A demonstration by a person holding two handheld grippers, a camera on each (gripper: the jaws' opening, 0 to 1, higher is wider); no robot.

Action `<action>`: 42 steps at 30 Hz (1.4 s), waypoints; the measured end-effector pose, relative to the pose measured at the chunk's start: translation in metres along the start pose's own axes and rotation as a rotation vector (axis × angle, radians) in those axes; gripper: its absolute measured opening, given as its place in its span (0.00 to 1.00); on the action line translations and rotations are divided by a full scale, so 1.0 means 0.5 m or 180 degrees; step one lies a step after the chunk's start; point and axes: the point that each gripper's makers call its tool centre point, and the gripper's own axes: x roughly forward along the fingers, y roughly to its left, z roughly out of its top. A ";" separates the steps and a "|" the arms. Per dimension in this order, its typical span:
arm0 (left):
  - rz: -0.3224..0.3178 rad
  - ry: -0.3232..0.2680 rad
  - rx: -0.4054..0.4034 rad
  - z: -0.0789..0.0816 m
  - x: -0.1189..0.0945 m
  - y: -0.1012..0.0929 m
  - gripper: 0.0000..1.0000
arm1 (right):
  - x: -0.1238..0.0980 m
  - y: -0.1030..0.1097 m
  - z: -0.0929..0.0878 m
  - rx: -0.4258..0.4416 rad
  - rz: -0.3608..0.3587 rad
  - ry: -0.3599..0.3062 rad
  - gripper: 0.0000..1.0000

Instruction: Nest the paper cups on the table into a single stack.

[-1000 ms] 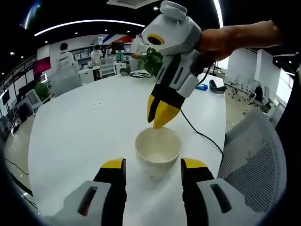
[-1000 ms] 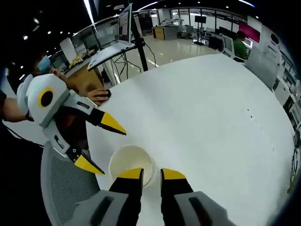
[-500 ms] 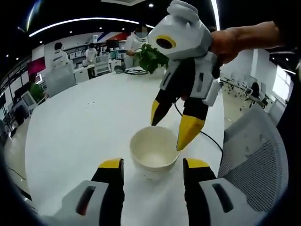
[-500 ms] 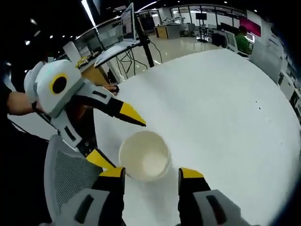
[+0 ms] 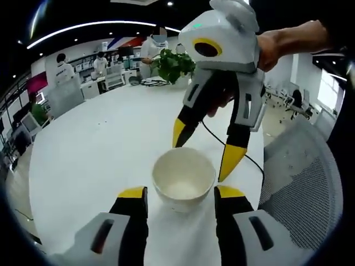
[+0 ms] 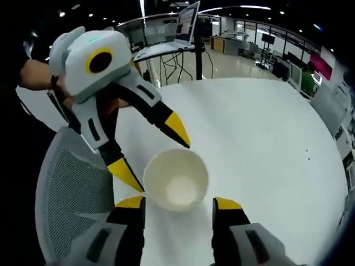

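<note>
Left gripper view: the paper cup was seen upright on the white table, between the spread yellow-tipped jaws of the left gripper, not touched by them. The right gripper was seen coming in from above, jaws apart, one tip at the cup's far rim, the other just beside its right side. A potted plant and people at desks were shown far back, plus a cable on the table.

Right gripper view: the cup was shown from the opposite side, between the right gripper jaws, held apart. The left gripper was seen straddling the far rim, open. A laptop on a stand appeared behind. A mesh chair sat close at the table edge near the cup; wide bare tabletop lay beyond it.
</note>
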 end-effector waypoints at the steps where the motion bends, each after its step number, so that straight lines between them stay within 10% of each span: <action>1: -0.0007 0.0005 0.0013 0.000 0.000 -0.001 0.46 | 0.000 0.000 0.001 -0.0022 0.0003 0.0007 0.46; 42: 0.0014 0.0066 0.0169 0.034 0.021 0.081 0.40 | 0.002 -0.064 0.062 -0.0241 -0.0156 -0.0067 0.39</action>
